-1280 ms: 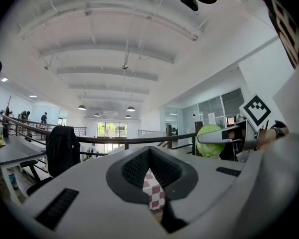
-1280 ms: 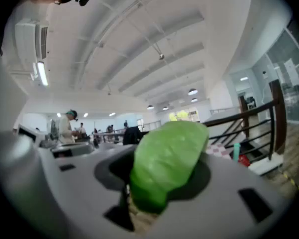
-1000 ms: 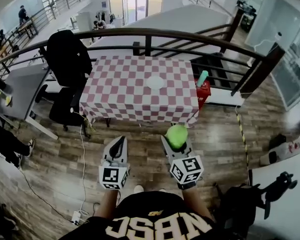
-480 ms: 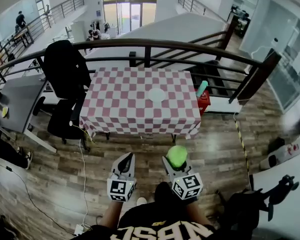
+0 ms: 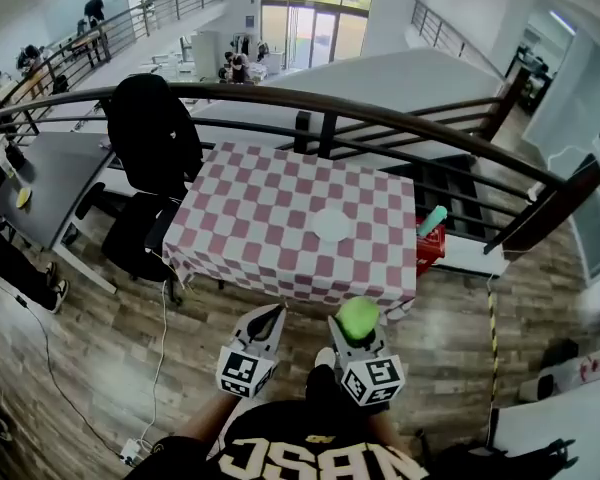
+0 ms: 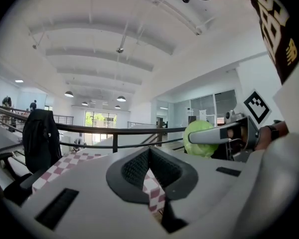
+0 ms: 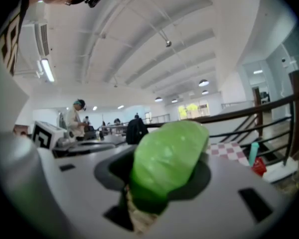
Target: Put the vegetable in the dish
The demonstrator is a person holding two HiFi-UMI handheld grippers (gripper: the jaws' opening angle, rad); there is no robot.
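A green leafy vegetable (image 5: 357, 319) sits between the jaws of my right gripper (image 5: 358, 324), which is shut on it; it fills the right gripper view (image 7: 167, 163) and shows in the left gripper view as a green ball (image 6: 201, 139). My left gripper (image 5: 268, 318) is held beside it, shut and empty, jaws pressed together (image 6: 148, 169). Both hang above the wooden floor, just short of the near edge of a table with a red-and-white checked cloth (image 5: 270, 218). A white dish (image 5: 331, 225) lies on the cloth, right of centre.
A dark curved railing (image 5: 400, 126) runs behind the table. A black office chair with a jacket (image 5: 155, 143) stands at the table's left. A red crate holding a teal bottle (image 5: 431, 238) sits at its right. A grey desk (image 5: 40, 183) and cables lie at left.
The view has swung and drawn nearer: the table sits closer and more to the left of the grippers. Both grippers keep their hold and spacing.
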